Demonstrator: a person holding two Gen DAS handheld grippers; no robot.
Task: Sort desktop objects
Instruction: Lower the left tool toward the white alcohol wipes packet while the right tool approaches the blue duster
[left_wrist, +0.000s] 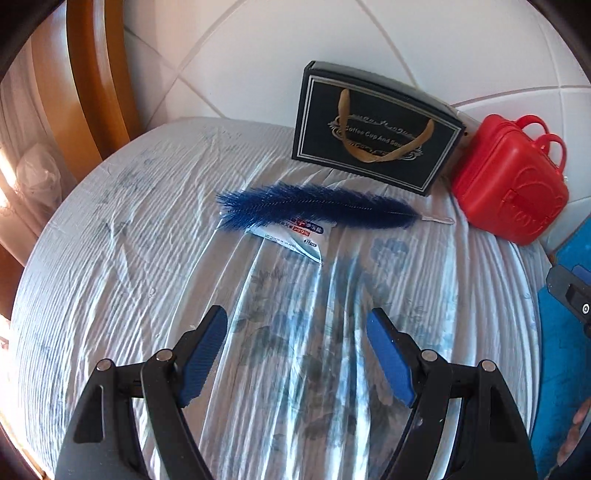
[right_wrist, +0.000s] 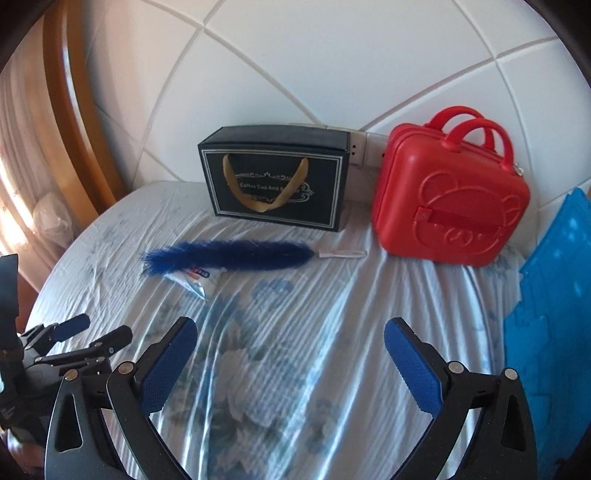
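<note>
A blue fuzzy brush (left_wrist: 314, 206) (right_wrist: 232, 256) lies on the table's pale floral cloth (left_wrist: 129, 229) (right_wrist: 295, 332), over a small white packet (left_wrist: 291, 236) (right_wrist: 194, 278). Behind it stand a black gift box (left_wrist: 373, 129) (right_wrist: 277, 177) with a gold ribbon and a red bear-embossed case (left_wrist: 509, 181) (right_wrist: 450, 199). My left gripper (left_wrist: 297, 317) is open and empty, hovering short of the packet. My right gripper (right_wrist: 290, 328) is open and empty, nearer the table's front. The left gripper also shows at the right wrist view's left edge (right_wrist: 92, 330).
A white quilted wall (right_wrist: 314, 66) backs the table. A wooden frame (left_wrist: 92, 74) and a curtain are at the left. A blue textured sheet (right_wrist: 546, 302) lies at the table's right edge. A wall socket (right_wrist: 356, 149) sits behind the box.
</note>
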